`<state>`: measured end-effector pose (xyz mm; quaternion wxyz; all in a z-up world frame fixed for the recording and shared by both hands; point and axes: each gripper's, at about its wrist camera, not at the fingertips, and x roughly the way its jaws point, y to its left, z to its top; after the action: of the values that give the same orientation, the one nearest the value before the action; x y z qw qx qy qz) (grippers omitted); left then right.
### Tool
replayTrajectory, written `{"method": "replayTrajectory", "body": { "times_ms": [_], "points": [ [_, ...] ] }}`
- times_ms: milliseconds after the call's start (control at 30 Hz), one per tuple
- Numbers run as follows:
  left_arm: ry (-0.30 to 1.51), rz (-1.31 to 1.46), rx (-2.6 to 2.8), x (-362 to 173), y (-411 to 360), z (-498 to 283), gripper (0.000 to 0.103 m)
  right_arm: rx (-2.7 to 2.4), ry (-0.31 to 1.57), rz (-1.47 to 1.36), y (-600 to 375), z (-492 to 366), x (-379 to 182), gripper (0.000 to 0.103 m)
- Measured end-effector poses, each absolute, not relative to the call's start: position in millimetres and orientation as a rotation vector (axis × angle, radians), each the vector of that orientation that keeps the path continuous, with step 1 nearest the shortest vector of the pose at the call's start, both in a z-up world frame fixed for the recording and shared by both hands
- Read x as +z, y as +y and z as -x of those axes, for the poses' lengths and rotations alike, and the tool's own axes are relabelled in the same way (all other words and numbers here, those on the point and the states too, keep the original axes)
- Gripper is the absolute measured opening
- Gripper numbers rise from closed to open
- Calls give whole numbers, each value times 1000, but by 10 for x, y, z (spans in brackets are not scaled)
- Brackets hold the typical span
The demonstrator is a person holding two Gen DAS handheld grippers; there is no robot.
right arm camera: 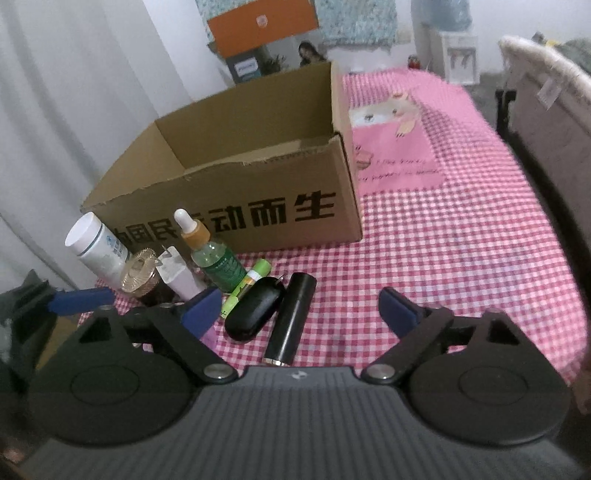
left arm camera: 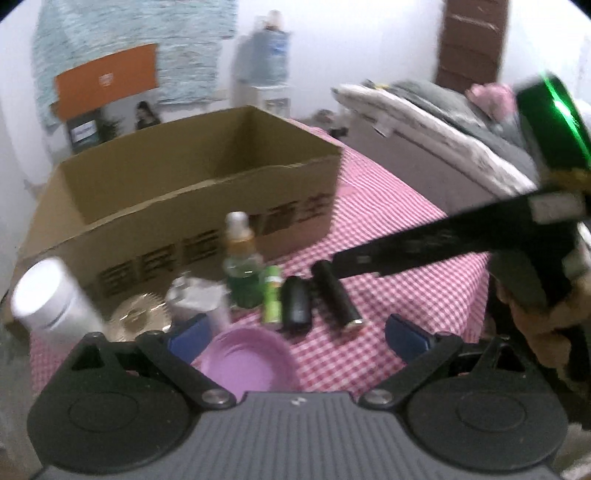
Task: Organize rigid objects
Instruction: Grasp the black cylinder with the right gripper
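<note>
An open cardboard box [right arm camera: 236, 184] sits on a pink checked tablecloth [right arm camera: 461, 266]. In front of it stands a row of small items: a white bottle [right arm camera: 96, 245], a gold-capped jar [right arm camera: 139, 274], a green dropper bottle [right arm camera: 212, 254], a green tube [right arm camera: 245, 288], a black oval case [right arm camera: 255, 314] and a black cylinder [right arm camera: 293, 319]. A pink bowl [left arm camera: 251, 360], blurred, seems to lie nearest the left gripper [left arm camera: 295, 334]. Both the left gripper and the right gripper [right arm camera: 301, 310] hover with blue pads spread apart, gripping nothing.

Pink checked tablecloth [right arm camera: 461, 258] (cartoon patch), water dispenser [right arm camera: 456, 55], orange box [right arm camera: 258, 26].
</note>
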<state>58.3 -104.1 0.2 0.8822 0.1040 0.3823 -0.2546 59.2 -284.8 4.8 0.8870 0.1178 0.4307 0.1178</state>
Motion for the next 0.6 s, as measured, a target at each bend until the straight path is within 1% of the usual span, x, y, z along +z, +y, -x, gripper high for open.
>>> {"method": "replayTrajectory", "body": {
  "times_ms": [33, 67, 100, 133, 167, 267, 300, 333, 367, 467, 600],
  "points": [
    [806, -223, -548, -17, -1092, -604, 94, 253, 912, -245, -2838, -632, 12, 71],
    [819, -227, -567, -37, -1145, -623, 89, 261, 929, -250, -2829, -676, -21, 68],
    [829, -231, -582, -53, -1187, -632, 86, 271, 946, -259, -2824, -721, -55, 59],
    [838, -239, -595, -83, -1238, -673, 81, 282, 963, -268, -2825, -760, -87, 52],
    [843, -247, -607, -99, -1280, -696, 76, 292, 982, -278, -2816, -796, -123, 49],
    [853, -272, -632, -146, -1377, -756, 71, 308, 1024, -295, -2802, -876, -219, 39],
    [856, -278, -638, -165, -1412, -784, 71, 312, 1035, -300, -2795, -901, -249, 32],
    [864, -282, -640, -185, -1439, -805, 69, 315, 1048, -308, -2801, -922, -279, 29],
    [874, -283, -645, -209, -1470, -836, 65, 320, 1059, -320, -2809, -937, -306, 23],
    [916, -285, -657, -285, -1563, -930, 57, 337, 1069, -358, -2849, -951, -347, 22],
    [962, -272, -676, -362, -1661, -1041, 55, 333, 1084, -395, -2966, -916, -366, 21]
  ]
}}
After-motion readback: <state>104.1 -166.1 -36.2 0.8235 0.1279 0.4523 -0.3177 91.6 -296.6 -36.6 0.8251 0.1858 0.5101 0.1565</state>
